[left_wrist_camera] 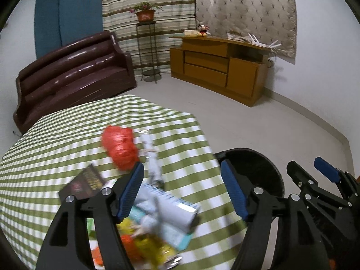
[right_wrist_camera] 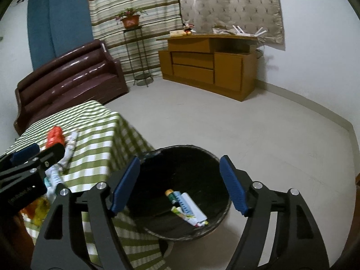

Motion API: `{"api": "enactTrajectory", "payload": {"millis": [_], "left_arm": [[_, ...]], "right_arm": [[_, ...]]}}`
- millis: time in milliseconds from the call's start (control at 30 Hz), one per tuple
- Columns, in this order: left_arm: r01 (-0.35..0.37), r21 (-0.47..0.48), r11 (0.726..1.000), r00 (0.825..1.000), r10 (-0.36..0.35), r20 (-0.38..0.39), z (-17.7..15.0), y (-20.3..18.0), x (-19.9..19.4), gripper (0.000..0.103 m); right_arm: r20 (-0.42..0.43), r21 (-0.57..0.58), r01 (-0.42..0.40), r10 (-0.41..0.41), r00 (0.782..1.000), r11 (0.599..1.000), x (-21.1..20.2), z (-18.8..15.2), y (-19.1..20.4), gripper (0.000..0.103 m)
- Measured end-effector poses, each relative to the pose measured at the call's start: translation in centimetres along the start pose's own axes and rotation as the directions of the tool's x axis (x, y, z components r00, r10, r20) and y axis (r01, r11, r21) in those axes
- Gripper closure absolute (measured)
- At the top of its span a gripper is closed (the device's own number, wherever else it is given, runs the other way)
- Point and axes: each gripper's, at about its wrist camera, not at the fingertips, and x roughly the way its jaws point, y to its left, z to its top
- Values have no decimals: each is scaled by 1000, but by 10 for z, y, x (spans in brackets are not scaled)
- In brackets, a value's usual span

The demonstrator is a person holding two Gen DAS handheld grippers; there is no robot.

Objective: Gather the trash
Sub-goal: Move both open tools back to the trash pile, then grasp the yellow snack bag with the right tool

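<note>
The left gripper (left_wrist_camera: pixel 182 189) hangs wide open and empty over blurred wrappers (left_wrist_camera: pixel 166 213), perhaps snack packets, on the green checked tablecloth (left_wrist_camera: pixel 56 139), near a crumpled red bag (left_wrist_camera: pixel 120 148). The right gripper (right_wrist_camera: pixel 180 182), jaws also spread wide, hovers above the black bin (right_wrist_camera: pixel 155 164), where a few wrappers (right_wrist_camera: pixel 186 207) lie.

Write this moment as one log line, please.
left gripper: open, over table trash | right gripper: open, above black bin | bin: wrappers inside
</note>
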Motion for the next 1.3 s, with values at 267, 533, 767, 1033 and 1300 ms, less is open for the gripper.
{"api": "enactTrajectory", "payload": {"millis": [267,533,767,1033,1300], "left_arm": [[-76,-42,996,997,76,-4,-20,53,-27,32],[-158,-84,984,987,156,-32,-45,104,-45,30],[-224,-128,966,973,215,-79,-69,146,-51,30],[-259,-170,951,964,244,-104,-83,178,-58,30],[-262,-199,944,963,243,-116,-89,195,-59,30]], "right_arm": [[-16,-62,-68,67,998,996,-16,-9,42,31],[-57,-129,-140,133,989,982,-24,-23,83,32],[-95,-189,-194,179,979,963,-29,-36,118,39],[-146,-256,-239,207,967,937,-31,-47,155,48],[-195,-299,-245,192,962,922,-27,-53,178,55]]}}
